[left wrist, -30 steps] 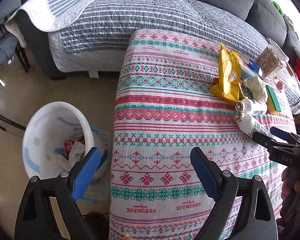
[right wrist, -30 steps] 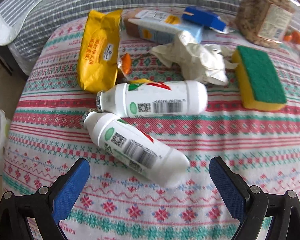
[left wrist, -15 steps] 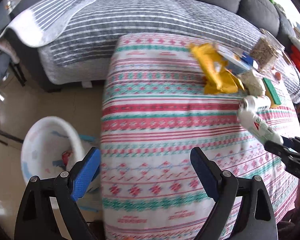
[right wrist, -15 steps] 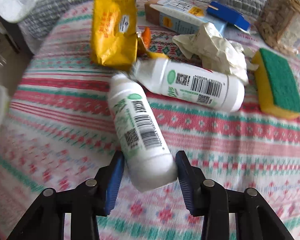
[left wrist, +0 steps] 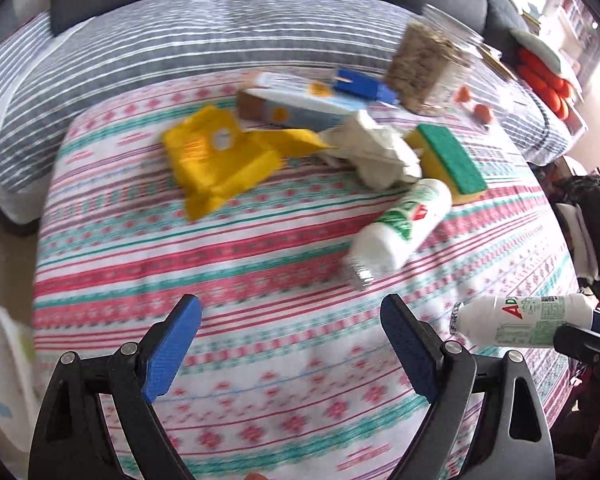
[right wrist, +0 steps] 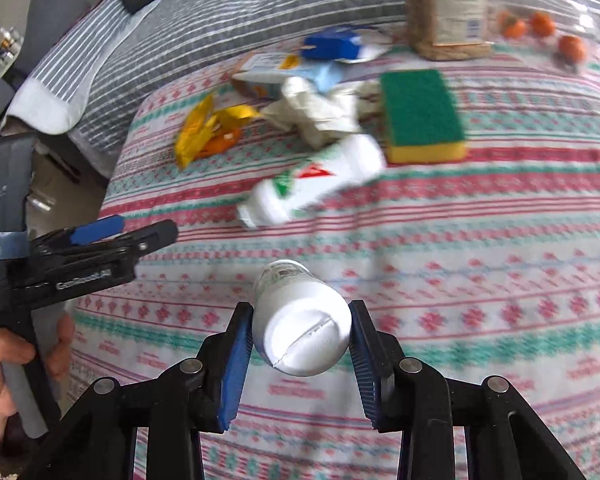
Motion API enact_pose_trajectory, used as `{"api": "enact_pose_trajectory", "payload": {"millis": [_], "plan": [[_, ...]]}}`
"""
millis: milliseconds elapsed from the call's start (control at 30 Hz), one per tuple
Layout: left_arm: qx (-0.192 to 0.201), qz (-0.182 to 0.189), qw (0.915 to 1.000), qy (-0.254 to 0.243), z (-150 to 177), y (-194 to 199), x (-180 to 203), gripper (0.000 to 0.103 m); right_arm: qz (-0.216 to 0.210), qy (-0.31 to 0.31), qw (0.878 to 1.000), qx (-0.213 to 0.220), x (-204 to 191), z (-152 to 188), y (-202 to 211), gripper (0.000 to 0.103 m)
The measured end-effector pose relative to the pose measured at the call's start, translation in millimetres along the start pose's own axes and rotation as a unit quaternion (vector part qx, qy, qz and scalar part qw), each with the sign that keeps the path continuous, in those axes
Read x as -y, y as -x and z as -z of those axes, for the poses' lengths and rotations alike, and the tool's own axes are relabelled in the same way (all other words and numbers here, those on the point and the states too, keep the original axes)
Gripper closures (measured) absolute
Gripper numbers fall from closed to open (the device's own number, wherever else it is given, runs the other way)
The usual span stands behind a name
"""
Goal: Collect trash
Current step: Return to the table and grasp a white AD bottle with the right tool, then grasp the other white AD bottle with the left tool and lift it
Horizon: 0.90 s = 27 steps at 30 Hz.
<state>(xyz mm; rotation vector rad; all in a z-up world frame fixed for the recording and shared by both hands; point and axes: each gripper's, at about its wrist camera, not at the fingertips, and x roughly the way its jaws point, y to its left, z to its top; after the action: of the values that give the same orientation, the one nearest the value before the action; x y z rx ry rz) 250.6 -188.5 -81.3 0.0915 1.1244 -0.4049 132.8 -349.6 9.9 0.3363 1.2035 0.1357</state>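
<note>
My right gripper point(right wrist: 300, 308) has a white plastic bottle point(right wrist: 300, 328) end-on between its blue pads, lifted off the patterned cloth; its jaws are closing and press the bottle's sides. The left wrist view shows that bottle point(left wrist: 520, 320) held level at the right edge. A second white bottle point(left wrist: 404, 220) lies on the cloth beside crumpled paper point(left wrist: 376, 152), a yellow wrapper point(left wrist: 216, 156) and a drink carton point(left wrist: 300, 106). My left gripper point(left wrist: 290, 308) hovers open over bare cloth, short of the lying bottle, with nothing between its fingers.
A green and yellow sponge point(left wrist: 448, 160), a blue box point(left wrist: 364, 86), a clear jar of cereal point(left wrist: 428, 64) and small oranges point(right wrist: 540, 26) sit at the far side. A white bin point(left wrist: 0, 380) stands on the floor at the left. A striped sofa lies behind.
My right gripper closed on the nearer bottle and raised it off the cloth. My left gripper swung right, from beside the bin to over the table. The other bottle shifted.
</note>
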Motion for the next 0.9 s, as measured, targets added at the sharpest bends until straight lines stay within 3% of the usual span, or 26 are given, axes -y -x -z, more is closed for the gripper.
{"api": "enact_pose_trajectory", "payload": {"millis": [200,300,467,733,900], "plan": [[0.027,0.03,0.9989,-0.025,-12.6,-15.4,30.6,0.014,0.023,-0.049,0.998,0.021,44.2,2.6,21.9,0.061],[0.037,0.059,0.9971,-0.031,-17.7,-26.7,34.6,0.023,0.035,-0.073,0.996,0.032,66.0,6.7,33.2,0.061],[0.029,0.095,0.9948,-0.024,-16.9,-43.4,36.7,0.047,0.045,-0.097,0.993,0.04,90.6,13.7,46.7,0.061],[0.025,0.082,0.995,-0.052,-6.2,-36.6,53.9,0.059,0.053,-0.104,0.992,0.04,103.5,22.6,54.6,0.061],[0.017,0.074,0.9955,-0.056,3.9,-22.7,54.3,0.06,0.06,-0.101,0.992,0.045,99.6,24.5,60.1,0.061]]}}
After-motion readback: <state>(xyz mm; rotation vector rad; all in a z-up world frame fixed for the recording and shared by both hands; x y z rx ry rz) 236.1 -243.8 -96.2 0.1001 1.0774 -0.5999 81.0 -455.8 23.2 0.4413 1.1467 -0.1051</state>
